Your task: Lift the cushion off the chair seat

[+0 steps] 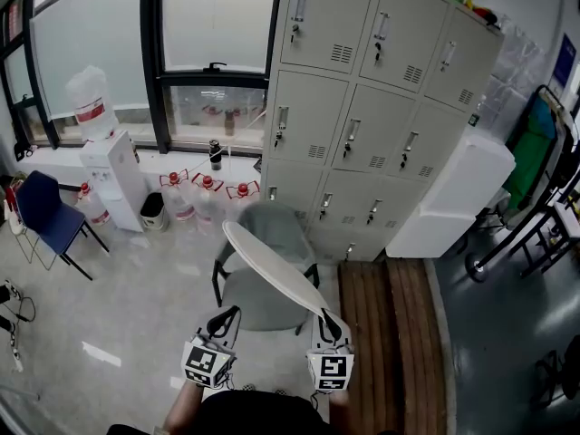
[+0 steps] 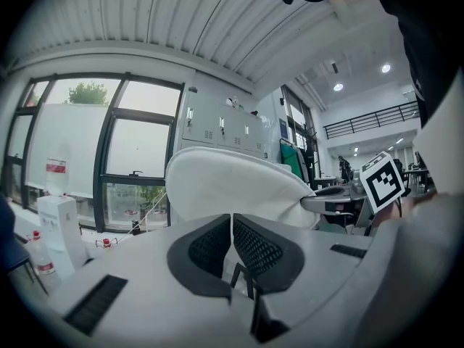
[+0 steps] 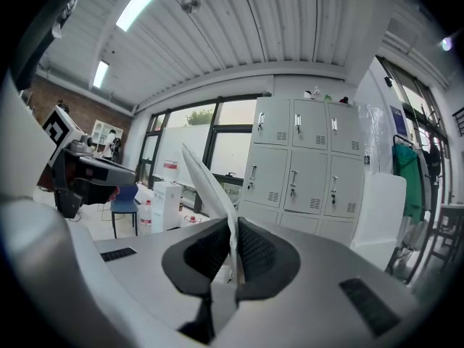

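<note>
The right gripper (image 1: 332,323) pinched the white cushion (image 1: 272,265), which tilted toward eleven o'clock above the grey chair (image 1: 258,304). At its nine o'clock, the left gripper (image 1: 226,316) had its jaws pressed together, empty.

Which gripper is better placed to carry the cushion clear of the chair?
Right. The right gripper clamps the cushion by its edge; the left gripper is shut, empty, short of it.

Colours in front of you.
Your cushion (image 1: 272,265) is white, the chair (image 1: 258,299) grey, the far chair (image 1: 45,211) blue, the lockers (image 1: 362,107) pale grey.
</note>
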Motion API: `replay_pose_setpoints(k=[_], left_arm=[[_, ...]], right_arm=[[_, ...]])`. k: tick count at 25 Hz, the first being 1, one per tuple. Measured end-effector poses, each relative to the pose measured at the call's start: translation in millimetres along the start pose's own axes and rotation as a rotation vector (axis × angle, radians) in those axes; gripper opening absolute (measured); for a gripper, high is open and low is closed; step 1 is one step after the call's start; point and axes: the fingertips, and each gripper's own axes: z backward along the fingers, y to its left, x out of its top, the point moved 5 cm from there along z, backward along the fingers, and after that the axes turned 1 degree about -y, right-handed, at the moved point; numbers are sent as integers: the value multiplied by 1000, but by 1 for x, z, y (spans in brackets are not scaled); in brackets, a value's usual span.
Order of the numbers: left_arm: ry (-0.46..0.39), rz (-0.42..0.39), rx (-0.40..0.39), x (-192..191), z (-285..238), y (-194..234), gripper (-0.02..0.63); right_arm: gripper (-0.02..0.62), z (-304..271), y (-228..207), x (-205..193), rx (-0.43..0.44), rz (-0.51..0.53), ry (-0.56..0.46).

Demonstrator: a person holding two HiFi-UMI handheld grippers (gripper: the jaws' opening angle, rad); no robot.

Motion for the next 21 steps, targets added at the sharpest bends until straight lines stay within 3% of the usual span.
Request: replay_pose_setpoints(k=[21], left_arm=[[-5, -7, 3, 4, 6, -10, 25]], right_arm=[[44, 9, 2, 0, 18, -19, -15]])
